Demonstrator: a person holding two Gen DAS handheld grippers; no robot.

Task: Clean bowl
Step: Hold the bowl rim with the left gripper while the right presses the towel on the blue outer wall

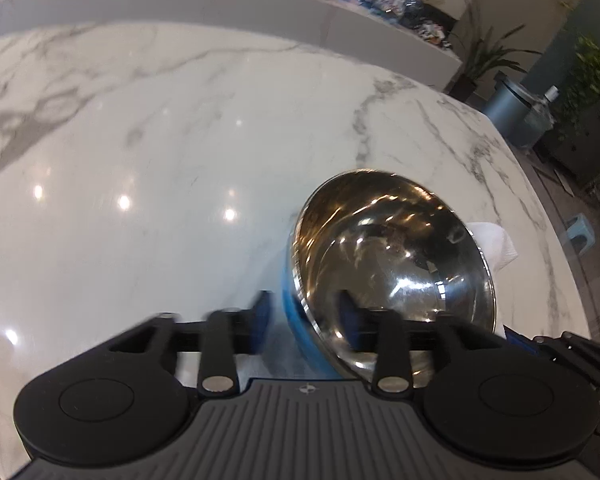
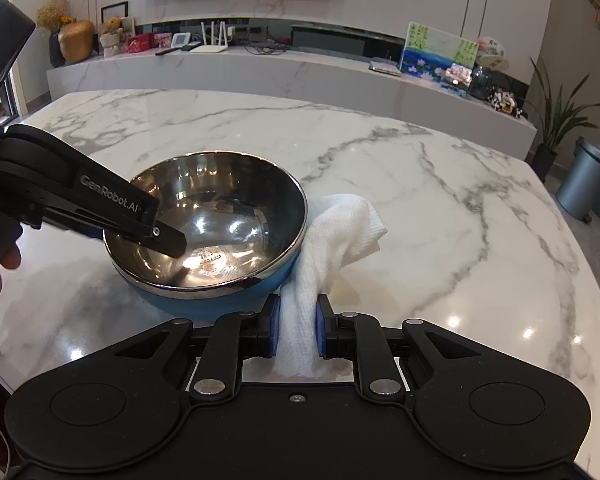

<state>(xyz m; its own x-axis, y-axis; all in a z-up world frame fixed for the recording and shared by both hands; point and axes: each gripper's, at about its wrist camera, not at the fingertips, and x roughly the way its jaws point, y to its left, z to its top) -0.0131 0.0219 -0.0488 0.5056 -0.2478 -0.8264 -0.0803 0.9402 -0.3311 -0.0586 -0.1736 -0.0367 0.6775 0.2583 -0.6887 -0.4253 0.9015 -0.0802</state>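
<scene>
My left gripper point(image 1: 306, 322) has its jaws apart astride the near rim of the bowl point(image 2: 206, 228), not pinching it. The bowl sits on the marble table point(image 2: 420, 184), near edge, and my right gripper point(image 2: 297, 330) is clamped on the white cloth point(image 2: 332, 240) just right of it.

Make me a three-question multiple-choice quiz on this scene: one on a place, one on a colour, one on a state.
1. Where is the white cloth?
A. inside the bowl
B. beside the bowl
C. on the floor

2. What colour is the outside of the bowl?
A. red
B. green
C. blue

3. The right hand-held gripper is:
A. shut on the cloth
B. open, holding nothing
C. shut on the bowl

Answers: 1 B, it lies on the marble table against the bowl's side; 2 C, blue below the steel rim; 3 A, both pads squeeze the cloth.
</scene>
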